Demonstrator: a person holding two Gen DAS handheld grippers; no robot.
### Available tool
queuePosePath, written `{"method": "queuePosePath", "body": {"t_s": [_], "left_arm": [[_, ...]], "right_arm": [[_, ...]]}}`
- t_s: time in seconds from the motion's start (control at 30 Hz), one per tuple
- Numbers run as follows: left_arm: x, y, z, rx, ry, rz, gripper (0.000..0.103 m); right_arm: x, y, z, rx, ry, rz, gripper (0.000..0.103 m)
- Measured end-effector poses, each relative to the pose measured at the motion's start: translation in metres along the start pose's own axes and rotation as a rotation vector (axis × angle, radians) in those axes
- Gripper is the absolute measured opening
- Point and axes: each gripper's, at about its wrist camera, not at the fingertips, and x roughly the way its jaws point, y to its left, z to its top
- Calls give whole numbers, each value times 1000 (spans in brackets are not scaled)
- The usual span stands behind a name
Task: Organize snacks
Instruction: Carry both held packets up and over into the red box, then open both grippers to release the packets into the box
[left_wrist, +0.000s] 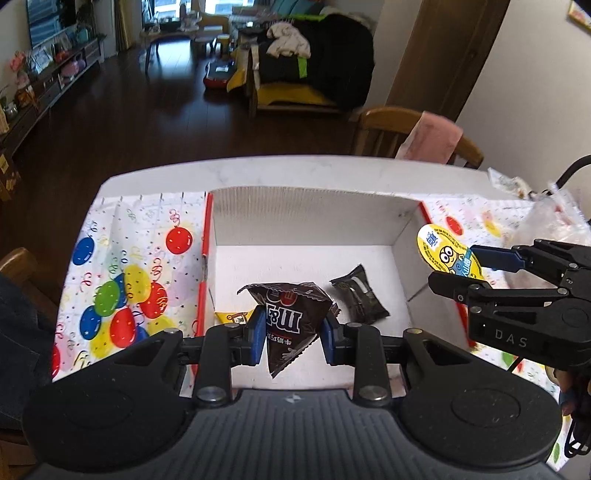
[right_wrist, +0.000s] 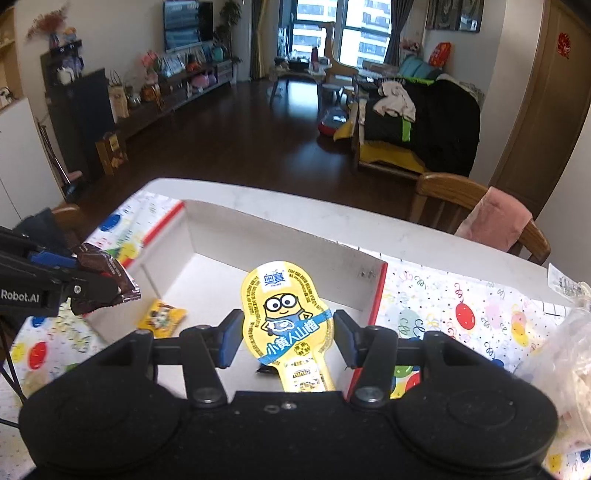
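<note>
The left gripper (left_wrist: 291, 332), low in the centre of the left wrist view, is clamping a brown chocolate packet (left_wrist: 291, 317) between its blue pads; the packet is hanging above the open white box (left_wrist: 314, 206) and is not yet released. The right gripper (right_wrist: 286, 341), low centre in the right wrist view, is holding a yellow cartoon snack pack (right_wrist: 286, 317) by its narrow lower part, the rounded top standing upright over the box's right-hand portion. In the left wrist view the same pack is showing at right of frame, near the box's right wall.

Inside the box, two items are already lying on the floor: a dark wrapper (left_wrist: 360, 297) right of centre and a small yellow packet (left_wrist: 232, 317) at lower left, partly hidden behind the left gripper's pad.

Outside the box, on the balloon-patterned cloth (left_wrist: 122, 258) covering the counter (left_wrist: 295, 171), a clear plastic bag (right_wrist: 570, 354) is sitting at the right edge of the right wrist view; its contents are too blurred to identify.

Judgement: the task is partly done. Two snacks are stowed, two are being carried over the box and awaiting release, and further items may be remaining at the right.
</note>
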Motion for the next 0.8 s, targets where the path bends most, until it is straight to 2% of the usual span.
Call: {"method": "queuePosePath", "body": {"t_s": [0.4,0.67,0.8], "left_arm": [[81,5,15,-15,135,61,29],[117,2,12,24,226,76,29],[127,-1,14,44,245,85,29]], "right_arm": [[85,-8,6,-19,156,54,51],[110,6,-2,-88,216,76,51],[117,5,-5,-102,232,80,51]]}}
